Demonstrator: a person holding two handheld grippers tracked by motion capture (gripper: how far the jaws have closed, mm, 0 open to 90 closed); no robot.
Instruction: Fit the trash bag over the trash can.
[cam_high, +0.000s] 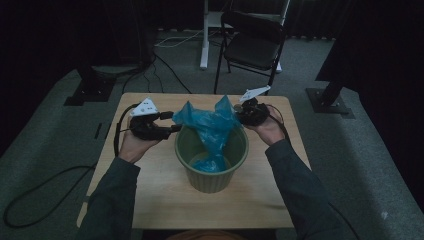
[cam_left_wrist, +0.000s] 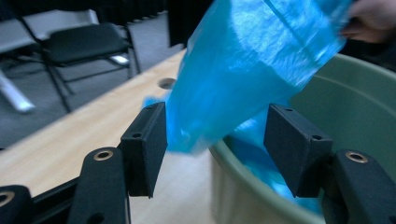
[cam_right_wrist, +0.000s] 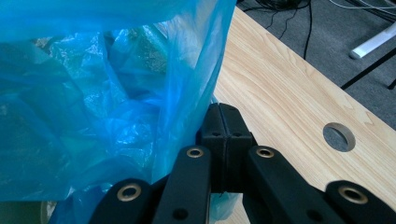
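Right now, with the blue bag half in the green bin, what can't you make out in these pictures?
- Bottom of the bin: high view, covered by the blue bag.
- Pinch of the right tool: right gripper view, pads pressed together; bag film between them is not clear.
- Bag's lower edge: left gripper view, blurred between the open left tool.
- Room beyond the chair: high view, too dark.

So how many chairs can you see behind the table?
1: a black folding metal chair stands on the grey carpet beyond the table's far edge, also at the left gripper view's upper left. Others may be hidden in darkness.
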